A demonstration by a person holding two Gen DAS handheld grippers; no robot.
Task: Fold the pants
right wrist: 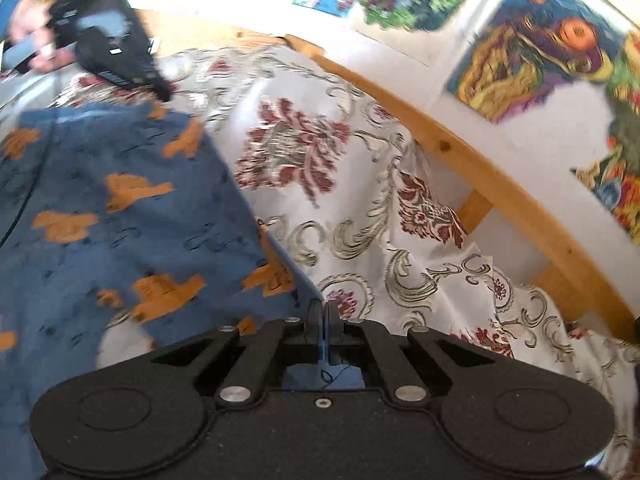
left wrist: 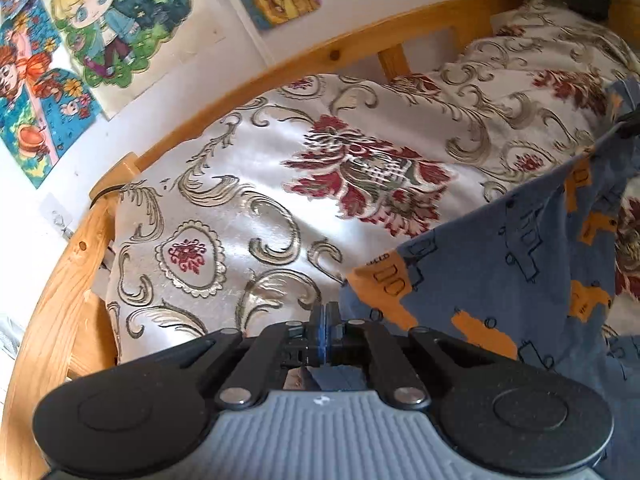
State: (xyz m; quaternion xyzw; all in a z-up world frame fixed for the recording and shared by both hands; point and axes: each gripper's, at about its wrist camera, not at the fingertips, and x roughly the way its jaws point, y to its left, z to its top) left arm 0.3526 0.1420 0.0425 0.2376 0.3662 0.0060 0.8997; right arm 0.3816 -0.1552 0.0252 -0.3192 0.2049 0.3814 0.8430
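I count one pair of blue pants (left wrist: 500, 264) with orange prints, filling the lower right of my left view, above one floral bedspread (left wrist: 248, 200). My left gripper (left wrist: 325, 320) is clenched on their edge; my right gripper (right wrist: 322, 316), low in its view, pinches another edge, jaws closed.

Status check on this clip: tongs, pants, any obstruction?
Left tongs shut on pants. Right tongs shut on pants too. Blue pants stretched between them, lifted over the floral bedspread. Nothing in the way.
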